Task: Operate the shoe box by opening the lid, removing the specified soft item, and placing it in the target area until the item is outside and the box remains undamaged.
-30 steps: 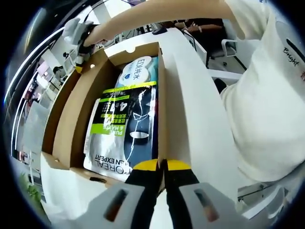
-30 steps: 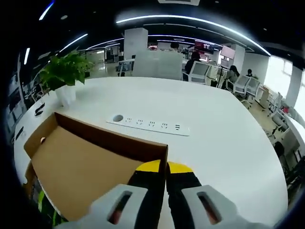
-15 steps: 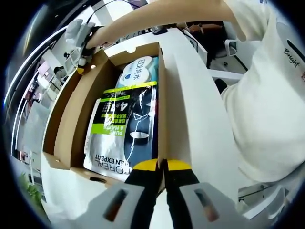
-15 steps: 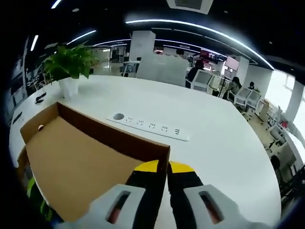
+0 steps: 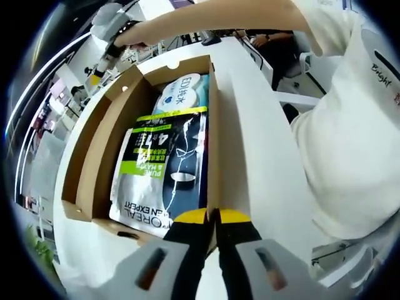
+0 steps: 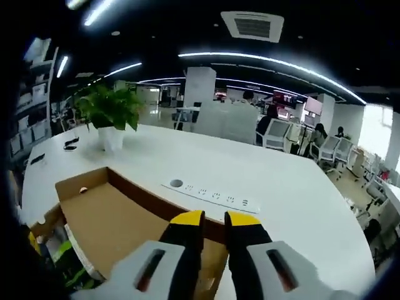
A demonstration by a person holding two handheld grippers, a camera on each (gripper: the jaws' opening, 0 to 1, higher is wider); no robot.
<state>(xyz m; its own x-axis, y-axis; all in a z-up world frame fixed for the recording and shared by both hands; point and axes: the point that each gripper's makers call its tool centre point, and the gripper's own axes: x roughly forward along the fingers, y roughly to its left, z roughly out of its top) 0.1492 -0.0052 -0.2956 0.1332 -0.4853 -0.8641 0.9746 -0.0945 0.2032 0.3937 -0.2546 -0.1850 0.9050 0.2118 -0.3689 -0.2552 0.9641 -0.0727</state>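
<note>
Glossy film, silver at the edges with a black and lime-green printed face: that is the pouch point(image 5: 164, 172), lying flat in the middle of the left gripper view, face up inside the open box point(image 5: 94, 147). It covers most of the box floor; beyond it, toward the upper middle of the frame, a white pack point(image 5: 181, 92) lies against the far end wall. I judge the pouch light and soft, likely to sag and fold once lifted, and its film slippery. The flat sealed border at the near end, just above my jaws, looks like the best place to pinch, since the belly would slide or crumple.

My left gripper point(image 5: 212, 219) is at the bottom centre of its frame, jaws pressed together on the near end of the box's right wall, yellow tips either side of the cardboard edge. The lid point(image 6: 122, 228) is swung up and stands along the left of that frame; in the right gripper view it fills the lower left as a plain brown panel.

My right gripper point(image 6: 212, 220) is at the bottom centre of its own frame with a narrow gap between the jaws, just over the lid's top edge and holding nothing. Behind it a white table point(image 6: 287, 187) carries a power strip point(image 6: 209, 192) at mid-frame and a plant point(image 6: 112, 112) at upper left.
</note>
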